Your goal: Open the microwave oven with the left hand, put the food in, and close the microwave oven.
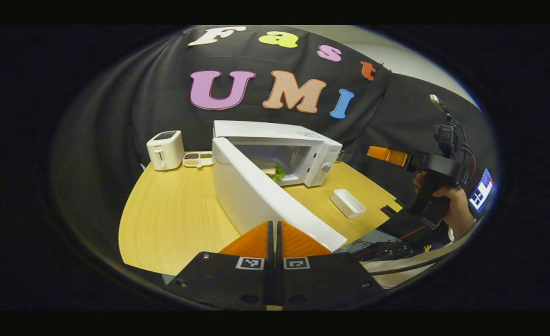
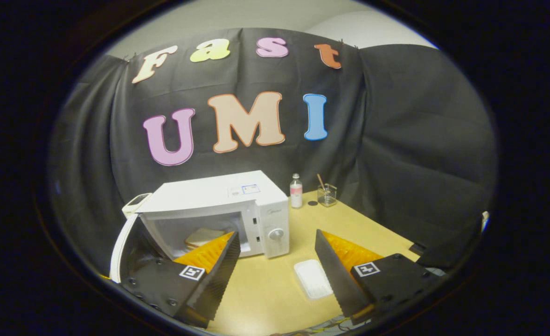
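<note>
Left gripper view. A round wooden table [image 1: 172, 219] stands before the black cloth wall. Your left gripper [image 1: 275, 238] shows at the bottom with its two fingers pressed together and nothing between them. Directly ahead of the tips, and just beside them, lies the free edge of the microwave door [image 1: 256, 196]. The door stands swung wide; its long axis runs from the tips away and to the left toward the hinge side of the microwave oven [image 1: 298, 149]. Beyond the door, ahead and slightly right, the cavity faces you, and the food [image 1: 275, 172], bread with something green, already rests inside. Hence the coming move, by judgement, is a push on the door's outer face, sweeping it right and away until it meets the front. A toaster [image 1: 165, 149] and a divided dish [image 1: 198, 159] stand far ahead to the left. A white rectangular tray [image 1: 347, 203] lies ahead right. Farther right a hand [image 1: 456, 210] holds your right gripper [image 1: 386, 155].

Right gripper view. The same table [image 2: 275, 289] runs to the cloth wall. Your right gripper [image 2: 279, 270] hangs wide open and empty. The microwave oven [image 2: 219, 205] lies ahead left, its bread slice [image 2: 205, 237] inside, just beyond the left finger. The door [image 2: 118, 254] stands at the far left. The white tray [image 2: 313, 279] lies between the fingers. A bottle [image 2: 295, 191] and a glass [image 2: 327, 195] stand well ahead. Your left gripper is nearer the door.
</note>
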The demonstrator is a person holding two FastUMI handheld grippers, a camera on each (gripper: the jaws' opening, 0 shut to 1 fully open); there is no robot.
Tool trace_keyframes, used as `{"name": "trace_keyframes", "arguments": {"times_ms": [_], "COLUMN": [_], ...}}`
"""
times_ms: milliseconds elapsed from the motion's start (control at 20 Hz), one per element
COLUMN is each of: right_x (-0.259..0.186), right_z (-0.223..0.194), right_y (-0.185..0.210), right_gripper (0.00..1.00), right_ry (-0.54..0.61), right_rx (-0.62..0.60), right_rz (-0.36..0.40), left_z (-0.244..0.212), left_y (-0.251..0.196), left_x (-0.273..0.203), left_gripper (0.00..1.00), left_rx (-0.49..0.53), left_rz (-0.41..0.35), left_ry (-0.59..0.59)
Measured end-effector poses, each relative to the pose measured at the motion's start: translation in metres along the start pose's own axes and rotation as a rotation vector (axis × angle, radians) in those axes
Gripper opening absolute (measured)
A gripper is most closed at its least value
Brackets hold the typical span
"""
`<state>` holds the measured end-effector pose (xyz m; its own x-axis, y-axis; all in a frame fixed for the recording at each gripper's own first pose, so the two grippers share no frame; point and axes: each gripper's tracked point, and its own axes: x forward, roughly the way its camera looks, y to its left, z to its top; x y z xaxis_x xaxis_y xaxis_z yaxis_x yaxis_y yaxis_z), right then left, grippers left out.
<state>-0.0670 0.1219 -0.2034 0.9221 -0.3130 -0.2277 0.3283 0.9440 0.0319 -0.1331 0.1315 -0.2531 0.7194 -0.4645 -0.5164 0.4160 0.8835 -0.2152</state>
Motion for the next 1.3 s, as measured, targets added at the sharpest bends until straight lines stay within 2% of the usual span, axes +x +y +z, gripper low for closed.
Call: {"name": "trace_keyframes", "arguments": {"times_ms": [250,300,350,400,500,550,600,650,700,750,800,950,1300], "right_x": [0.017,0.021,0.026,0.03,0.037,0.041,0.045,0.049,0.052,0.056,0.06,0.071,0.086], "right_z": [0.015,0.019,0.022,0.025,0.031,0.033,0.034,0.034,0.034,0.034,0.034,0.034,0.031], "right_y": [-0.041,-0.049,-0.058,-0.065,-0.079,-0.086,-0.093,-0.1,-0.106,-0.113,-0.119,-0.134,-0.143], "right_gripper": [0.99,0.92,0.92,0.99,0.99,0.92,0.92,0.99,0.99,0.99,1.0,0.99,0.99], "right_ry": [0.005,0.003,0.001,-0.002,-0.006,-0.008,-0.009,-0.007,-0.005,-0.002,-0.001,0.001,0.018], "right_rx": [-0.003,-0.009,-0.015,-0.02,-0.022,-0.023,-0.024,-0.024,-0.024,-0.023,-0.024,-0.055,-0.044], "right_rz": [0.014,0.017,0.02,0.024,0.035,0.041,0.046,0.05,0.053,0.057,0.06,0.065,0.13], "left_z": [0.018,0.019,0.021,0.023,0.029,0.032,0.035,0.037,0.039,0.042,0.044,0.05,0.062], "left_y": [-0.041,-0.05,-0.057,-0.065,-0.079,-0.085,-0.09,-0.093,-0.097,-0.101,-0.105,-0.111,-0.11], "left_x": [0.029,0.037,0.044,0.052,0.067,0.075,0.084,0.092,0.1,0.108,0.115,0.136,0.179], "left_gripper": [0.0,0.01,0.01,0.01,0.01,0.01,0.01,0.01,0.0,0.03,0.0,0.0,0.0], "left_rx": [-0.016,-0.022,-0.03,-0.038,-0.042,-0.036,-0.026,-0.016,-0.011,-0.01,-0.011,-0.013,-0.032], "left_rz": [0.01,0.012,0.017,0.019,0.027,0.035,0.044,0.054,0.06,0.065,0.069,0.095,0.181], "left_ry": [-0.022,-0.023,-0.022,-0.025,-0.039,-0.044,-0.051,-0.056,-0.057,-0.061,-0.064,-0.07,-0.084]}}
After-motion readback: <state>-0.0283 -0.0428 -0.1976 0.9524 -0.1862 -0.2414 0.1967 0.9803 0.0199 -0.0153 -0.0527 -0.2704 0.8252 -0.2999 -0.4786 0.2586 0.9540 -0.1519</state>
